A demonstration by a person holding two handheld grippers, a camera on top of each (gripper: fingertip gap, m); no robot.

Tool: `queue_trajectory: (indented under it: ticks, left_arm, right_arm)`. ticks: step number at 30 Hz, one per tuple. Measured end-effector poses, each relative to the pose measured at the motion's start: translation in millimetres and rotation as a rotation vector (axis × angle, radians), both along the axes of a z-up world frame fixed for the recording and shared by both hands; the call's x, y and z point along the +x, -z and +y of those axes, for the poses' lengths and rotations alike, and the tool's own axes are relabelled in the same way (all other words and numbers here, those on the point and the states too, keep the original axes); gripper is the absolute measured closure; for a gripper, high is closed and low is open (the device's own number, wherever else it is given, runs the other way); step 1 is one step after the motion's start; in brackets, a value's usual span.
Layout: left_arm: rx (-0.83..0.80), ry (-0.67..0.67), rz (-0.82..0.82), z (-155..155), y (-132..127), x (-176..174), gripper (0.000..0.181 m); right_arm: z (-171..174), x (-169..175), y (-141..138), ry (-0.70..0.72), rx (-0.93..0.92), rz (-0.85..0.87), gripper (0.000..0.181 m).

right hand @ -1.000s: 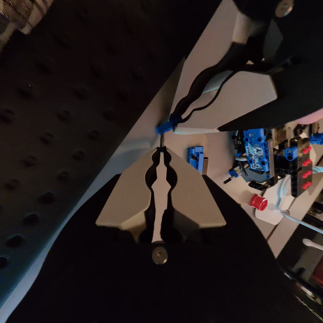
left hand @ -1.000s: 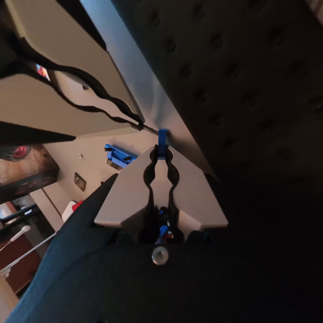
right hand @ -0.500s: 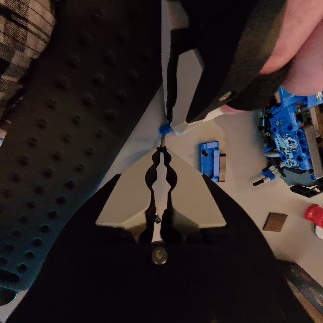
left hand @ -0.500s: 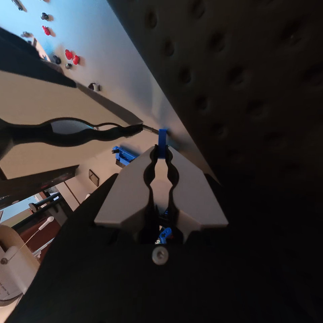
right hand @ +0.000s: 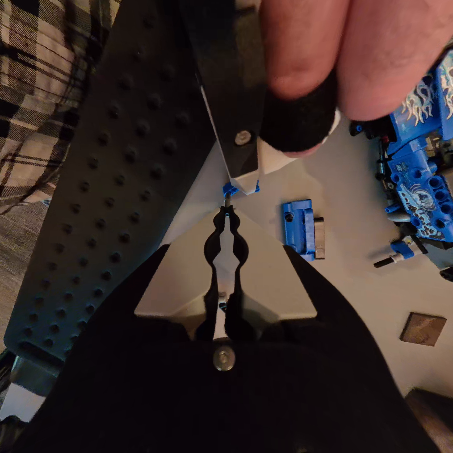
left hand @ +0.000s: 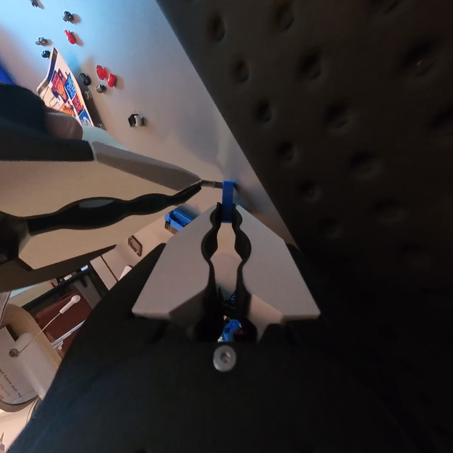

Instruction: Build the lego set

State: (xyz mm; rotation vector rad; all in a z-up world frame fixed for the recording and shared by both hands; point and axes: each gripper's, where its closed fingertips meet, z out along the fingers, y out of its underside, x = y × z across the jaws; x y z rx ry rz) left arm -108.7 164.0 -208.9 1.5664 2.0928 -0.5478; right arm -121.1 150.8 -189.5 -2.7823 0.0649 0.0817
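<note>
A dark mat with round bumps [right hand: 117, 171] is seen at the far left. Next to it, a small blue lego beam [left hand: 227, 201] is pinched tight in the left gripper [left hand: 225, 208]. A thin dark pin [right hand: 227, 202] is clamped in the closed tips of the right gripper [right hand: 226, 211], and its end is touching the beam's hole. To the right, a flat blue lego block [right hand: 299, 228] is lying on the white table [right hand: 343, 196]. At the far right, a blue lego truck body [right hand: 421, 183] is seen.

Dim room, pale tabletop [right hand: 343, 196], dark studded mat [right hand: 117, 196].
</note>
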Motion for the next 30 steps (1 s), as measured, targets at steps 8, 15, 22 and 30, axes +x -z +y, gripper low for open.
queue_trajectory:
  ticks: [8, 15, 22, 30]
  left_arm:
    - [-0.006, -0.011, -0.004, -1, 0, -2, 0.175]
    - [-0.06, -0.077, -0.025, -13, 0, 10, 0.175]
    - [-0.082, -0.138, 0.097, -9, -4, 9, 0.175]
    - [-0.166, -0.346, 0.313, -18, -17, 25, 0.175]
  right_arm:
    - [-1, 1, 4, 0.033, 0.077, 0.07, 0.181]
    - [21, -12, 10, 0.003, 0.167, 0.125, 0.181]
    - [0, 10, -25, 0.178, 0.284, -0.01, 0.181]
    - [-16, 29, 0, 0.399, 0.149, -0.284, 0.139]
